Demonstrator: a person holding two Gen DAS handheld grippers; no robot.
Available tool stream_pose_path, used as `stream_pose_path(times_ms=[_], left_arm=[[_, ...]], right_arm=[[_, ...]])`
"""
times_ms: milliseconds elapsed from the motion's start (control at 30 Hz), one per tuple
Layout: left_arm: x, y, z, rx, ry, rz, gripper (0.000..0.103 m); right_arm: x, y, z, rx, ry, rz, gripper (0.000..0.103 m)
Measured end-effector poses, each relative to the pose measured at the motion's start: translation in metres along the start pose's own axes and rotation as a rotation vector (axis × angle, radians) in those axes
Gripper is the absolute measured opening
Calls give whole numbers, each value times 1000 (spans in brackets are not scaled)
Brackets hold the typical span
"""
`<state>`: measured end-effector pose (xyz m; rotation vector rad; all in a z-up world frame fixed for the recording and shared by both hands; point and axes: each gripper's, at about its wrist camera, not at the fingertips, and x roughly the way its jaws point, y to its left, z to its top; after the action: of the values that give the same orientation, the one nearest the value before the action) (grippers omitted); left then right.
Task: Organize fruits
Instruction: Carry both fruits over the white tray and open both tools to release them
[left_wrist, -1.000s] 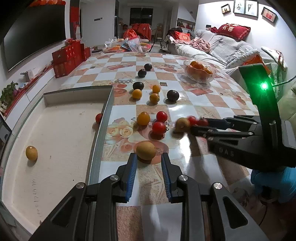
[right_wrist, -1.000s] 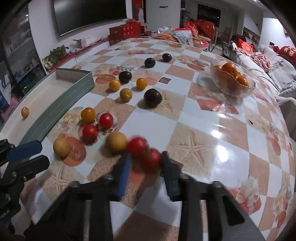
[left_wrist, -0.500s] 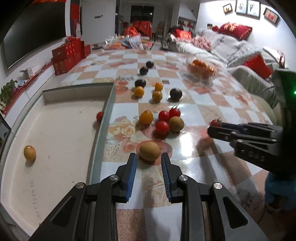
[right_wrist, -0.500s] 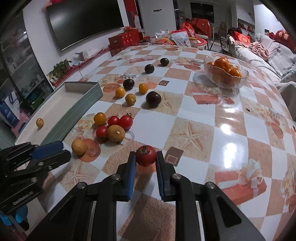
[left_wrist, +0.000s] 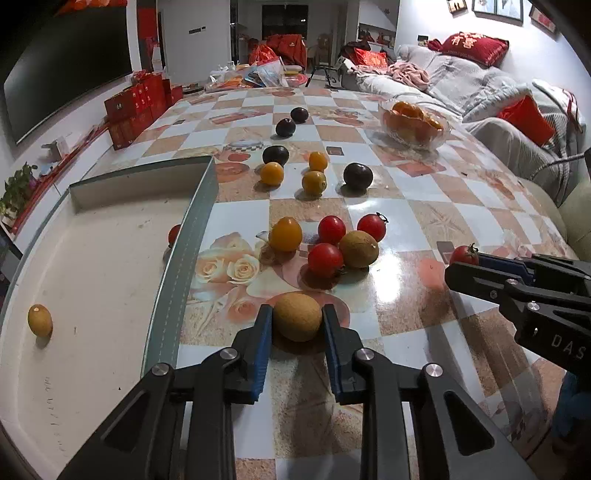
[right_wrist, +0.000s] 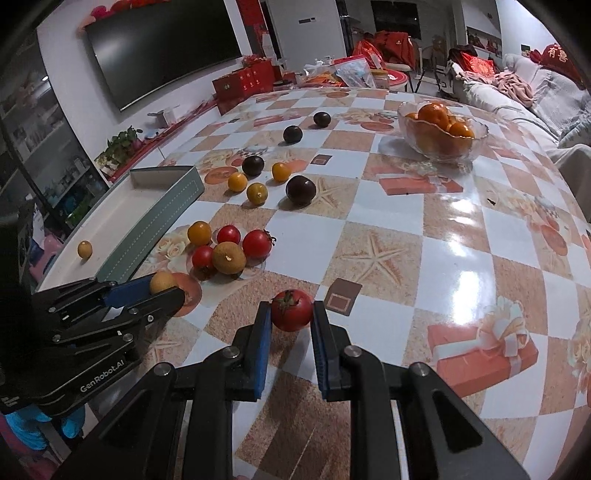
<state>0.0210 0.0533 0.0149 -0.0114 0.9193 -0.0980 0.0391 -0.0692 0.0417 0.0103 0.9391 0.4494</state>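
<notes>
While the tan round fruit (left_wrist: 297, 316) sits clamped between the left claw (left_wrist: 297, 325) pads on the counter (left_wrist: 406, 221), the red tomato (right_wrist: 291, 310) is pinched in the narrow right claw (right_wrist: 290, 321). Beyond the left claw lies a fruit cluster (left_wrist: 332, 243); left of it, the tray (left_wrist: 92, 258).

Both grippers, left gripper (left_wrist: 297, 325) and right gripper (right_wrist: 291, 314), are black angular frames with silver screws and blue ribbed fingers (left_wrist: 260, 354); white lettering marks their sides, and a blue glove (right_wrist: 37, 424) shows beneath one
</notes>
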Motion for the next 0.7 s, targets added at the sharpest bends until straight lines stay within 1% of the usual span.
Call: stream_pose_path(times_ms=[133, 267, 467, 567, 700], left_arm=[[-12, 6, 0, -27, -25, -31, 28], [-30, 9, 6, -25, -62, -45, 28], [-62, 27, 18, -31, -107, -52, 28], [-75, 46, 25, -43, -126, -33, 28], [-83, 77, 33, -54, -148, 53, 28]], right_arm=[[-5, 4, 4, -1, -9, 7, 22], [-10, 12, 12, -6, -18, 23, 22], [-14, 37, 32, -42, -29, 51, 22], [-10, 56, 44, -62, -27, 77, 22], [2, 88, 62, -105, -16, 119, 22]])
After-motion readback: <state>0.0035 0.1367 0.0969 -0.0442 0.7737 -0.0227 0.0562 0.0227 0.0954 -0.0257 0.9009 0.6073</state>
